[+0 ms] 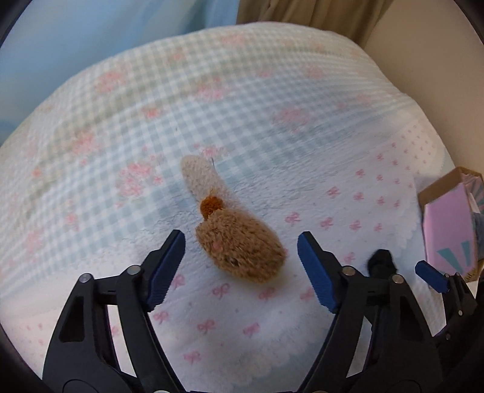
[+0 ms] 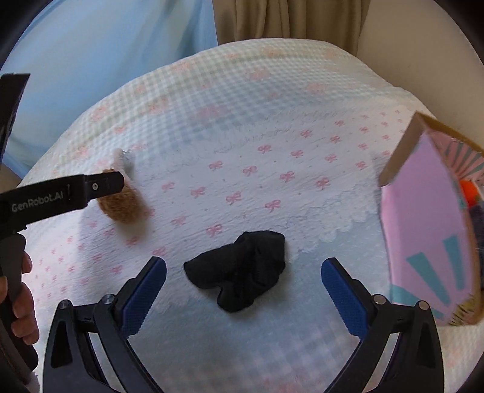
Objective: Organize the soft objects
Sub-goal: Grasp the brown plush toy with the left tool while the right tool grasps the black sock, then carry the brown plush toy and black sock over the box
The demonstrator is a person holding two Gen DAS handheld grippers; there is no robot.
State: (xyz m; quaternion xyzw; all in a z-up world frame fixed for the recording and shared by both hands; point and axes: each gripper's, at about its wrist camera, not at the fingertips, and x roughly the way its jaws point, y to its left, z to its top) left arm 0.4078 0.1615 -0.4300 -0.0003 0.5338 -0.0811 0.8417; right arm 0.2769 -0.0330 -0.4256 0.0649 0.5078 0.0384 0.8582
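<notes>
A brown fuzzy plush toy (image 1: 239,249) with an orange pompom (image 1: 211,205) and a cream end lies on the bow-print bed cover (image 1: 348,193). My left gripper (image 1: 242,238) is open and straddles the toy; its blue pads stand clear of both sides. In the right wrist view a crumpled black sock (image 2: 242,269) lies between the fingers of my right gripper (image 2: 243,266), which is open and not touching it. The same view shows the left gripper's black finger (image 2: 103,185) over the plush toy (image 2: 124,208). The sock (image 1: 381,260) shows small at the right of the left wrist view.
An open pink cardboard box (image 2: 429,217) with teal stripes stands at the right on the bed, with soft items inside. Beige curtains (image 2: 287,21) and a pale blue surface lie beyond the bed. A hand (image 2: 18,290) grips the left tool's handle.
</notes>
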